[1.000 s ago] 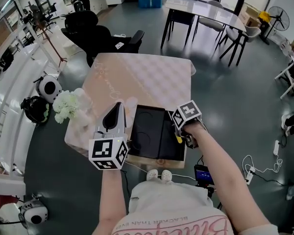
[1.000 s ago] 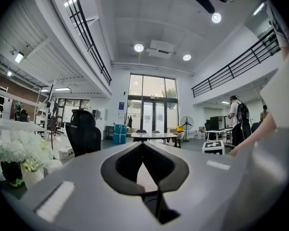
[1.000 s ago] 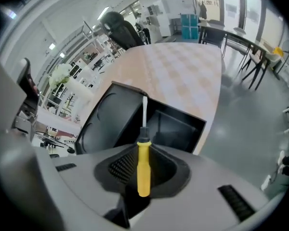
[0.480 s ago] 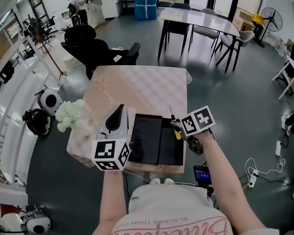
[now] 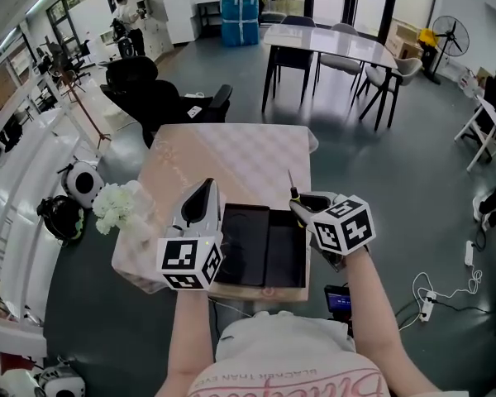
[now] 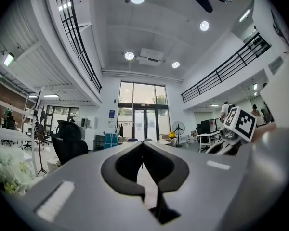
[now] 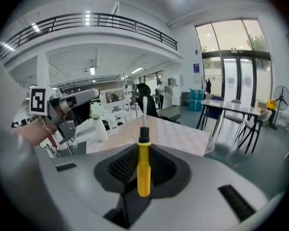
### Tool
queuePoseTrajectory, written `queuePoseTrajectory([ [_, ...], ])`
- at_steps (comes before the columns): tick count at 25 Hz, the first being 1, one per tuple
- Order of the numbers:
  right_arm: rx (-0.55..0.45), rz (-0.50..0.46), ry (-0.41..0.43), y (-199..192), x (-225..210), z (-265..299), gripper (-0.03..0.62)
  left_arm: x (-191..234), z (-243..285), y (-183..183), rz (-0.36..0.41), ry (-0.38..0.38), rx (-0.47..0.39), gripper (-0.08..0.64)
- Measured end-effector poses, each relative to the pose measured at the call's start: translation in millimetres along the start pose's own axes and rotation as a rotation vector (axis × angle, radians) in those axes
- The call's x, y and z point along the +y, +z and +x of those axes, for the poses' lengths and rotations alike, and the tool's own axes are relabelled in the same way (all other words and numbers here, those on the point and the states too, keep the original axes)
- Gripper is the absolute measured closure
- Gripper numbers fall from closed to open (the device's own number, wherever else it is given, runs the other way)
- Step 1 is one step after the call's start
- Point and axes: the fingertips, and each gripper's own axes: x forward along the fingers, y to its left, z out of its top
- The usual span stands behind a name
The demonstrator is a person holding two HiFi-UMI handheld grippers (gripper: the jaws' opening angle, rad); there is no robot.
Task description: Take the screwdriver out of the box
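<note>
While the right gripper (image 5: 304, 208) clamped the yellow handle of the screwdriver (image 7: 143, 170), the tool stood upright and clear of the open box (image 5: 246, 240), near its right edge, with the shaft pointing up over the table (image 5: 231, 151). The left gripper (image 5: 203, 190) hovered beside the box, jaws closed on nothing. The hold looked slim: only part of the smooth, round handle sat between the pads, so a sharp swing or tilt could have let it pivot or slip back into the box. The bare tip could also have snagged the left gripper if the hands crossed.
</note>
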Motion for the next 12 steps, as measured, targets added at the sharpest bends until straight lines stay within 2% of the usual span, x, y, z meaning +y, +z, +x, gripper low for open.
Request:
queuePoseTrajectory([
  [5, -0.147, -0.097, -0.017, 25, 6, -24, 0.515, -4, 1, 10, 0.002, -0.001, -0.020, 0.552],
  [8, -0.265, -0.182, -0.067, 39, 7, -36, 0.515, -4, 1, 15, 0.004, 0.000, -0.035, 0.552],
  [12, -0.445, -0.213, -0.130, 58, 4, -60, 0.515, -7, -1, 21, 0.005, 0.001, -0.057, 0.552],
])
